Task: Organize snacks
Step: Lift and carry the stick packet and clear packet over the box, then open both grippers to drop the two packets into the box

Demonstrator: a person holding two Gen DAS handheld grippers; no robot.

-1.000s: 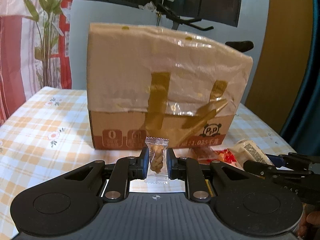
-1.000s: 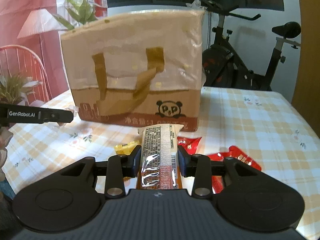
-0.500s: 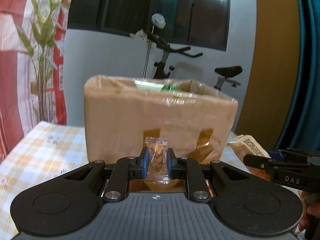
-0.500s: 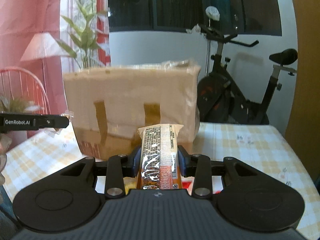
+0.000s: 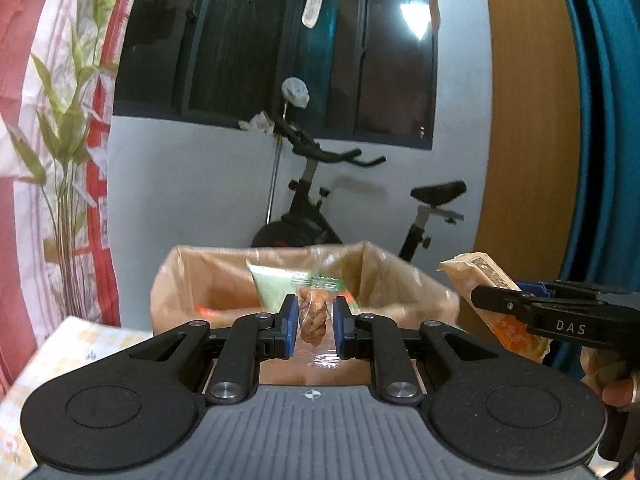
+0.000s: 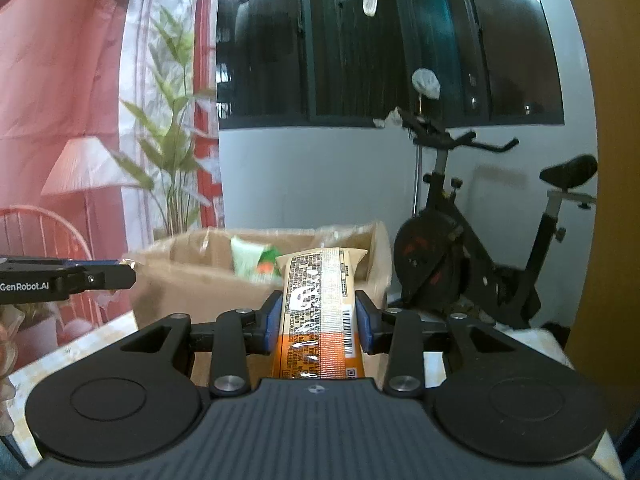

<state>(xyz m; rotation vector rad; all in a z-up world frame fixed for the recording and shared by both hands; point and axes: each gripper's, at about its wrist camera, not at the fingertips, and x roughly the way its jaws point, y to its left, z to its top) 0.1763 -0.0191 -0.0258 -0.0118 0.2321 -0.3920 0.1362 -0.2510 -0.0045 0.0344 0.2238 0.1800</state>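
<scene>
Box edges: The cardboard box [image 5: 192, 280] is open at the top. Its rim shows in both views, and it looks a bit blurry.
Room to move: There is open air above the box rim. Both tongs are up near the height of the rim, on the near side of the box.
Inside the box: A pale green packet [image 5: 272, 286] leans inside, near the back wall.
Table: The table [image 5: 80, 344] has a checked cloth in yellow and white. Only small bits of it show beside the box.
Room: An exercise bike [image 5: 320, 200] stands behind the box by a grey wall. A dark window [image 5: 280, 48] is above it. A leafy plant [image 6: 172, 152] and a red and white curtain [image 5: 96, 168] are on the left side.
Left tongs: The left tongs [image 5: 313, 322] are pinched tight on a small clear packet [image 5: 314, 316] with a brown twisted snack inside. They point almost level, a little bit down, at the box.
Right tongs: The right tongs [image 6: 317, 320] are part way closed on a long orange bar packet [image 6: 320, 312], which stands up between the blue pads. They also point a little bit down at the box.
Side by side: The right tongs [image 5: 560, 316] with their bar show at the right edge of the left view.
Hand: A bit of a hand [image 5: 616, 388] shows under the right tongs.
</scene>
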